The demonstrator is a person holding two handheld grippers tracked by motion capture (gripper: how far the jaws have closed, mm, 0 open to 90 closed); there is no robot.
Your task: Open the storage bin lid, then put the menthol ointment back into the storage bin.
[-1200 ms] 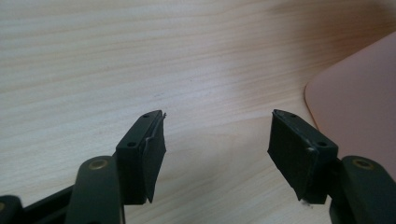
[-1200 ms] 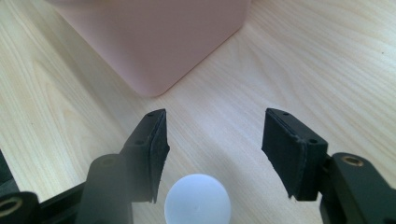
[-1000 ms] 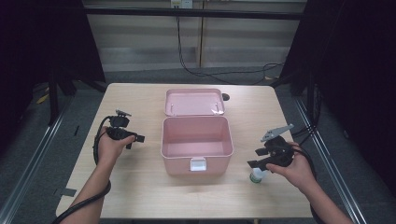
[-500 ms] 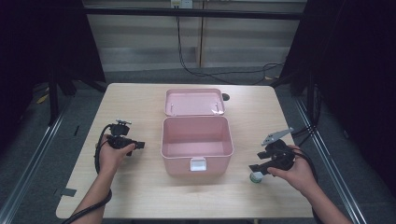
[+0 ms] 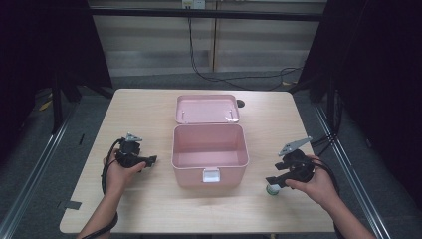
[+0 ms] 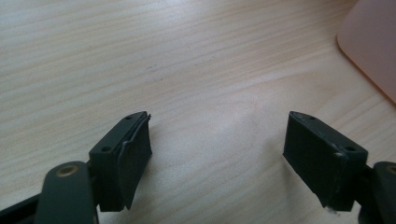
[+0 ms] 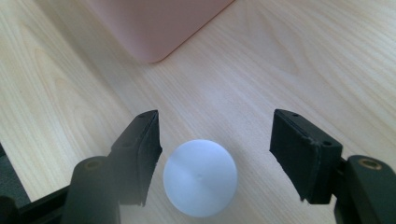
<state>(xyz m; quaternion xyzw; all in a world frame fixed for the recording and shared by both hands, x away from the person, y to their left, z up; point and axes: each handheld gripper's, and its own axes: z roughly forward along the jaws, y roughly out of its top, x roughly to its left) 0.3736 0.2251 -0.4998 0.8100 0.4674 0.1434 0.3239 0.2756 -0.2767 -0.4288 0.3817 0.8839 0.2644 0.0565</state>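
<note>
Your right hand-held gripper (image 7: 215, 156) has just been opening; its jaws stand released around the small white-capped bottle (image 7: 200, 178) (not pressing it), upright on the tabletop (image 5: 149, 107) near the open pink box (image 5: 209, 153). Your left hand-held gripper (image 6: 217, 154), also just opening, holds nothing.

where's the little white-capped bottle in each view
high view: bottle stands on the table right of the pink box, under the right gripper.
left gripper view: not in it.
right gripper view: its white cap sits bottom centre, between the open jaws.
shared landmark: the pink box, whose corner shows in both gripper views.
</note>
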